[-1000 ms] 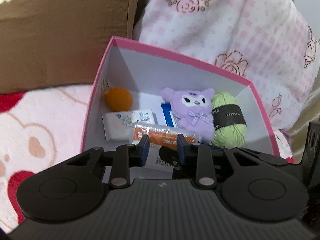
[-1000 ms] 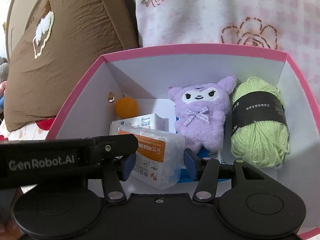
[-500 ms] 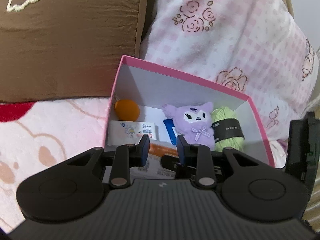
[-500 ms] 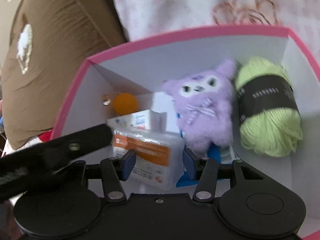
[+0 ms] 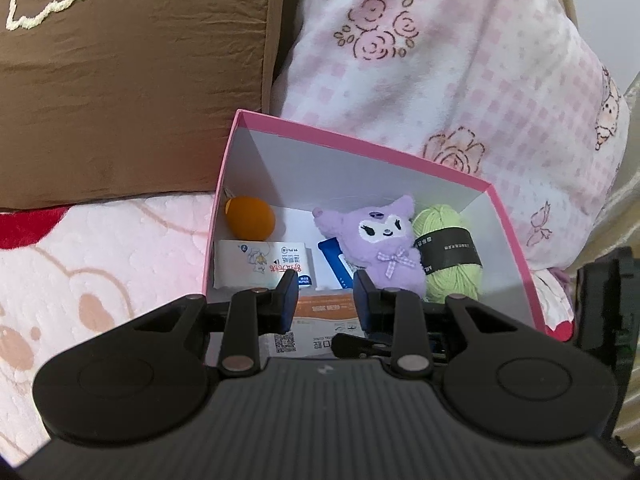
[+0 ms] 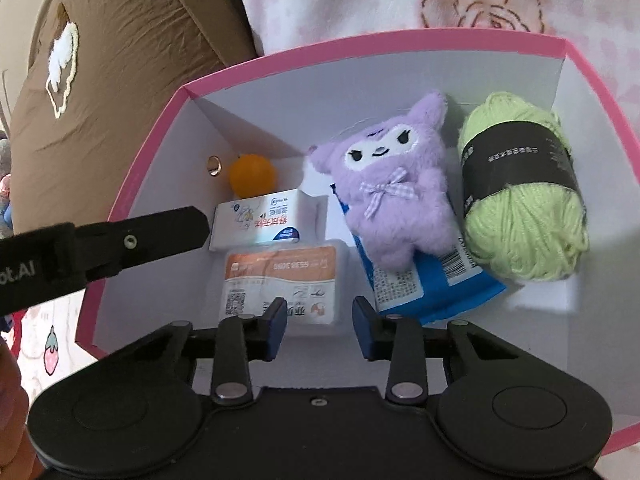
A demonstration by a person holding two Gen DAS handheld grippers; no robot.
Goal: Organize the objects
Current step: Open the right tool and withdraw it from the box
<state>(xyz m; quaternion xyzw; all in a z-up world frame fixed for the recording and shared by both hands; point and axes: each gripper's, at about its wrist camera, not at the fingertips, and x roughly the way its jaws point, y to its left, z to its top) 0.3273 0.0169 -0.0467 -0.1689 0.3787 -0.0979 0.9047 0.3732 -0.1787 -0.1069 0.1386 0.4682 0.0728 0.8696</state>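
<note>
A pink-rimmed white box [image 6: 400, 36] [image 5: 360, 146] holds an orange ball [image 6: 253, 174], a white tissue pack [image 6: 260, 220], an orange-labelled clear pack [image 6: 280, 276], a blue packet [image 6: 424, 280], a purple plush [image 6: 390, 180] and green yarn [image 6: 520, 192]. My right gripper [image 6: 319, 320] is open and empty just above the orange-labelled pack, which lies flat on the box floor. My left gripper [image 5: 326, 298] is open and empty at the box's near-left edge; its side shows in the right wrist view [image 6: 120, 240].
A brown cushion [image 5: 120, 80] stands behind the box on the left, a pink floral pillow [image 5: 440, 60] behind on the right. A pink cartoon blanket [image 5: 100, 260] lies under and left of the box.
My right gripper has let go of the orange-labelled pack, which now lies flat on the box floor, and has risen. My left gripper has pulled back from the box.
</note>
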